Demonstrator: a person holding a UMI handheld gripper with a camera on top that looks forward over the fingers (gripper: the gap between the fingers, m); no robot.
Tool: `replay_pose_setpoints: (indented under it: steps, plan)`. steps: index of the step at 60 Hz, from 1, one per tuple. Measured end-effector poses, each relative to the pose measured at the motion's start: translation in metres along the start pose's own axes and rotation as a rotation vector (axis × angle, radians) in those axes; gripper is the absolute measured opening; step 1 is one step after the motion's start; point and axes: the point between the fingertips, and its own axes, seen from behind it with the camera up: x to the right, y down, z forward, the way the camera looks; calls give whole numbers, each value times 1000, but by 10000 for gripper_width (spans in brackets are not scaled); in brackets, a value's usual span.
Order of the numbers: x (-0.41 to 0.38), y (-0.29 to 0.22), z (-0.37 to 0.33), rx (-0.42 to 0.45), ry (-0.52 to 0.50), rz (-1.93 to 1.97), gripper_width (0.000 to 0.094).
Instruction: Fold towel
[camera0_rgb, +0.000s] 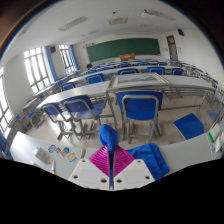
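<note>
My gripper (110, 160) is raised above the table, with its two magenta pads (100, 161) pressed together. A fold of the blue towel (108, 135) is pinched between them and sticks up above the fingertips. The rest of the towel (150, 158) hangs and spreads to the right of the fingers, down onto the white table (35, 162). How much of the towel lies flat is hidden behind the fingers.
Small items (60, 153) lie on the white table to the left of the fingers. Beyond are rows of grey desks (90, 92) with blue chairs (138, 108), a green board (122, 47) on the far wall, and windows (38, 68) at the left.
</note>
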Motion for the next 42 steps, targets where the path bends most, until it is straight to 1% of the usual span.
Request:
replay_pose_setpoints:
  steps: [2,3,5,7,12,13,14,17,20,21,24,31,42]
  plan:
    - [11,-1,-1,-3,0,12,33]
    - [18,-1,0,-5,2,17,49]
    - [34,2,3,-15,11,22,122]
    - [52,6,6,-33,30,13,250]
    - [104,14,12,-69,145,-50,706]
    - [117,14,11,-73,175,-64,769]
    - [128,14,9,-75,201,-78,801]
    - [156,12,5,-69,244,-113,845]
    - [167,8,-4,-55,274,-136,852]
    - [178,5,-6,-52,276,-142,853]
    - [178,5,-16,-40,279,-154,854]
    - [162,4,-48,-24,270,-164,853]
    - [103,12,-116,14,252,-154,855]
